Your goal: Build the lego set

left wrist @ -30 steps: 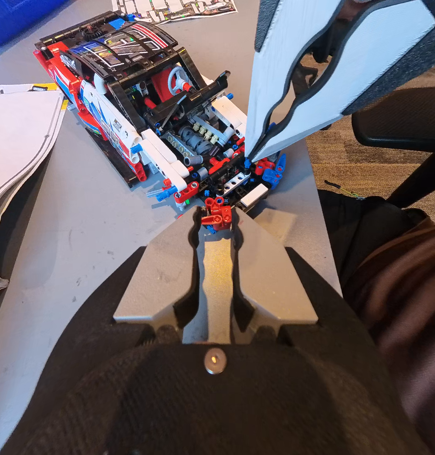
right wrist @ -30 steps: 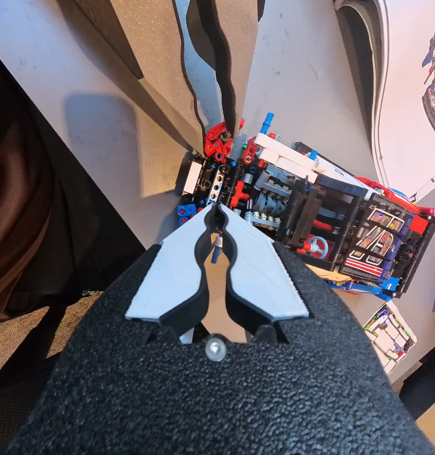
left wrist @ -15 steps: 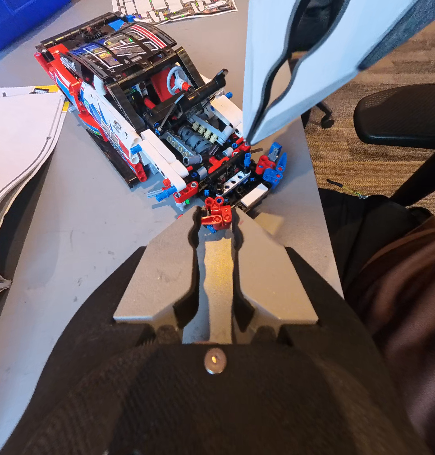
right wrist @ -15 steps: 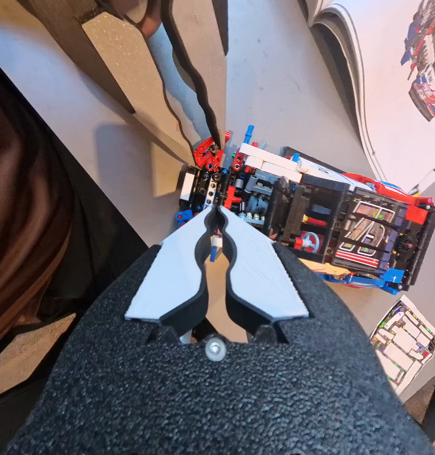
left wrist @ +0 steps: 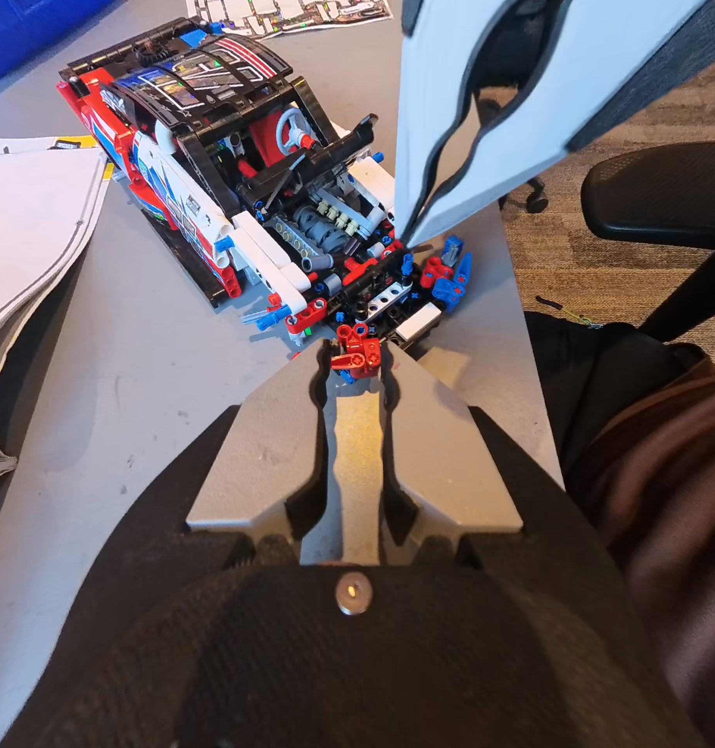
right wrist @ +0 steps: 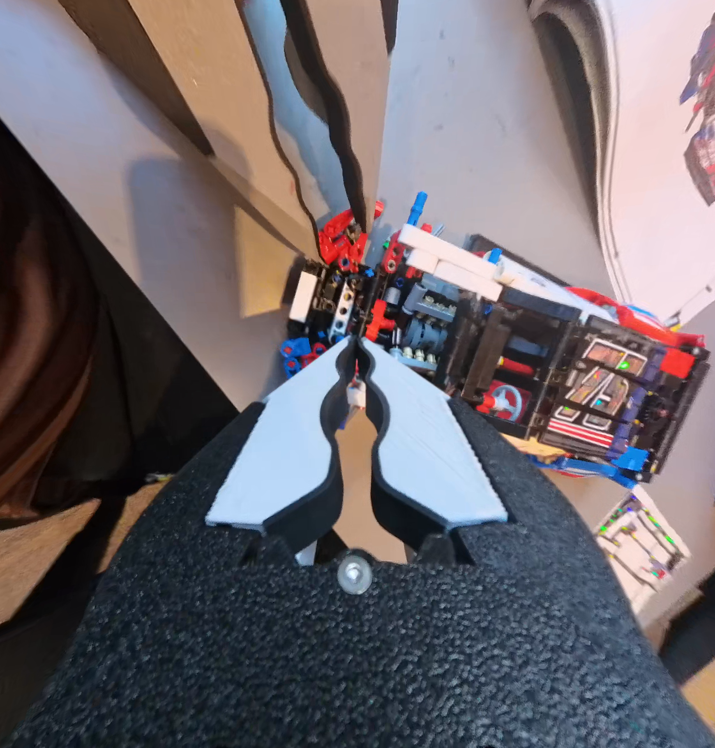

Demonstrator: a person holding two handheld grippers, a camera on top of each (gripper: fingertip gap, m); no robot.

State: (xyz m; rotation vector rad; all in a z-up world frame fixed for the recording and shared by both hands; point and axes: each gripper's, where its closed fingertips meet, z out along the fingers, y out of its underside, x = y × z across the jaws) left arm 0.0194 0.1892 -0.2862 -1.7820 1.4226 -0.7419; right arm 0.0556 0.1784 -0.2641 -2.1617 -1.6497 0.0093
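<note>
A red, white, blue and black Lego race car [left wrist: 210, 133] lies on the grey table [left wrist: 125, 384], its open front end toward me. My left gripper [left wrist: 355, 356] is shut on a red connector piece [left wrist: 357, 352] at the car's front tip. In the right wrist view the left gripper [right wrist: 343, 243] comes in from the top, holding the same red piece [right wrist: 339, 239]. My right gripper [right wrist: 355, 342], with white fingers, is shut. In the left wrist view the right gripper [left wrist: 404, 243] hangs just above a blue pin [left wrist: 406, 262] on the car's front right. The right wrist view also shows the car [right wrist: 550, 364].
An open instruction book [left wrist: 32, 226] lies left of the car. A sticker sheet [left wrist: 291, 12] and a blue bin [left wrist: 23, 32] are behind it. The table edge runs close on the right, with a black chair [left wrist: 663, 194] and a person's lap [left wrist: 651, 465] beyond. The grippers' ends are close to 5 centimetres from one another.
My right gripper has lifted its tips off the blue pin at the car's front and now sits slightly above it. The left gripper and the red piece have not moved.
</note>
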